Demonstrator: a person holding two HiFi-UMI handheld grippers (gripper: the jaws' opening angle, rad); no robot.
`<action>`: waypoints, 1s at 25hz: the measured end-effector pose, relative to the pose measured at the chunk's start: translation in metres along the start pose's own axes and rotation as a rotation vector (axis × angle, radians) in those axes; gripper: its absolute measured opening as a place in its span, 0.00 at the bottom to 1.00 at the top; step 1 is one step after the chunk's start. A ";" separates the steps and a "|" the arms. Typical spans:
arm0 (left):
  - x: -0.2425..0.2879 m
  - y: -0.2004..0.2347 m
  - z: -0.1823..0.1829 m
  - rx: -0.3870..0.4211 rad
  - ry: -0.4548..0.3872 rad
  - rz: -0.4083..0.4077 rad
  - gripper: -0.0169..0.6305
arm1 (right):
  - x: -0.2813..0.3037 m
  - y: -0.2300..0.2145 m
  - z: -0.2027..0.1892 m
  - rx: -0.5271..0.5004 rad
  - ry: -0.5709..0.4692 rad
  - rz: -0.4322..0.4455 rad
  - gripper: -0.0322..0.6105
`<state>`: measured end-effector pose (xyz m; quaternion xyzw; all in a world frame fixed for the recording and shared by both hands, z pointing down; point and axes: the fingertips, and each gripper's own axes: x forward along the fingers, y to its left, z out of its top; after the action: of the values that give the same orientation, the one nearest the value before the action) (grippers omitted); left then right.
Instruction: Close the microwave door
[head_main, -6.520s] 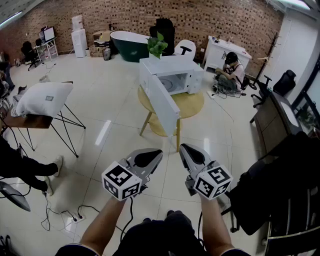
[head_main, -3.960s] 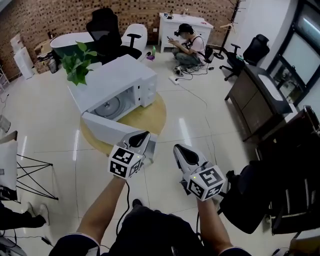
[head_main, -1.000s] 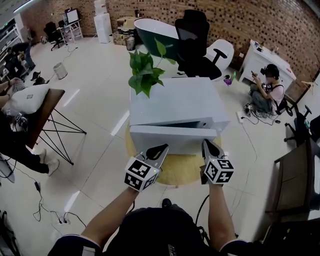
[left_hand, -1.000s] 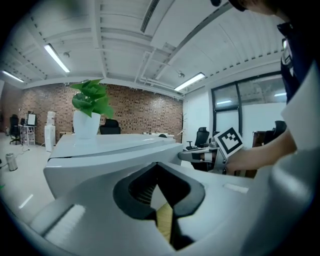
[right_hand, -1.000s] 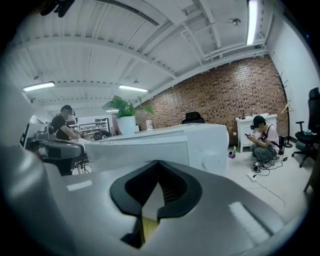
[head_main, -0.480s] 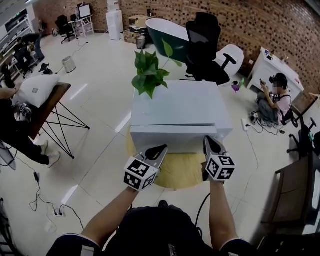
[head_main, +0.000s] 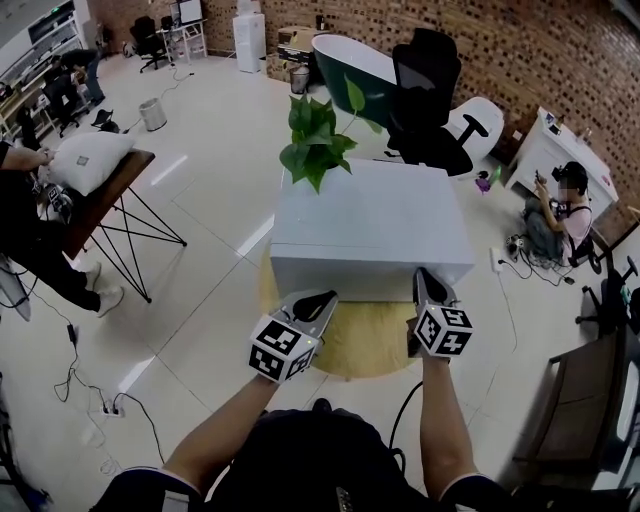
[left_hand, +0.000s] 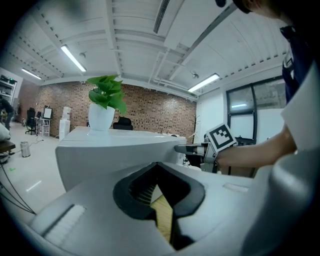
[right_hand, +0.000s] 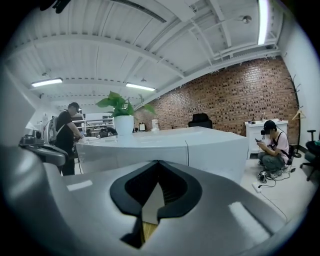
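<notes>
A: Where is the microwave (head_main: 372, 212) being located relative to the tools?

B: It is being seen straight ahead of both, on the round table (head_main: 362, 338), with the plant (head_main: 320, 140) at its far left corner. Its door (head_main: 340, 277) is being presented toward the person, with its long axis running left to right.

A: Gripper states?

B: The left gripper (head_main: 322, 297) and the right gripper (head_main: 429, 280) are both being held with jaws together and nothing between them.

A: Which one is nearer?

B: The right. Its tip is being held at the front face near the right end, touching or just short of it; contact cannot be confirmed. The left is being kept a little back, near the door's middle.

A: Door status?

B: No gap is being seen, so it is being judged flush with the body. Any final press is being expected straight forward from the right side.
</notes>
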<state>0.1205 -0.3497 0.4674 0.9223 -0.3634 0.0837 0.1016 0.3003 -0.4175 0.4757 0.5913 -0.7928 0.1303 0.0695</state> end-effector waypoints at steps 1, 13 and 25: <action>-0.001 0.001 -0.001 -0.004 0.000 0.003 0.04 | 0.000 0.000 0.000 -0.001 0.005 0.000 0.05; -0.013 0.000 0.000 -0.021 -0.012 -0.008 0.04 | -0.027 0.061 0.005 -0.009 -0.033 0.112 0.05; -0.012 -0.003 -0.002 -0.019 -0.002 -0.039 0.04 | -0.033 0.059 0.004 -0.004 -0.036 0.083 0.05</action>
<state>0.1133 -0.3392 0.4667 0.9282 -0.3464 0.0774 0.1115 0.2533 -0.3722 0.4557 0.5599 -0.8181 0.1209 0.0511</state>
